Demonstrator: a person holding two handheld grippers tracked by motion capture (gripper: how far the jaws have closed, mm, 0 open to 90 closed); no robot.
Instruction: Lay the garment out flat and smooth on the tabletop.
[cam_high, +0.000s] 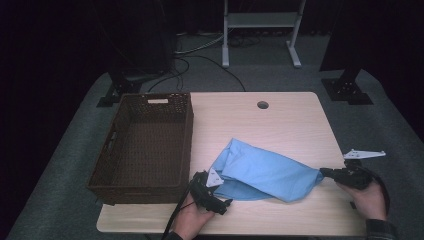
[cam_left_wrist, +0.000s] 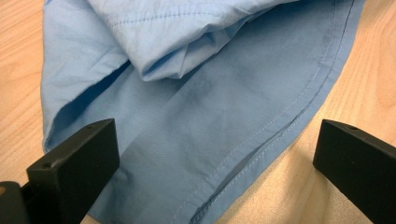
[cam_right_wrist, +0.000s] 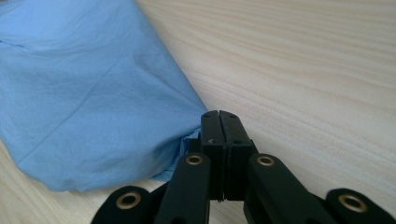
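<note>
A crumpled blue cloth (cam_high: 260, 175) lies at the lower centre of the high view, spread across the pale wooden surface (cam_high: 280, 120) just right of a brown woven basket (cam_high: 145, 145). At the cloth's right tip I have the right gripper (cam_high: 325, 173) with its jaws clenched; in the right gripper view they meet flush right at the bunched corner of the cloth (cam_right_wrist: 93, 107), where a scrap of fabric sits against them, so I read it as pinched there. At the cloth's lower left edge sits my left gripper (cam_high: 212, 192), in my left hand (cam_high: 192, 220) at the bottom of the frame. In the left gripper view its jaws stand released, wide apart at the lower corners, with the stitched hem of the cloth (cam_left_wrist: 210, 140) lying between them untouched. My right hand (cam_high: 370, 197) rests at the lower right. The basket fills the left half of the surface.
</note>
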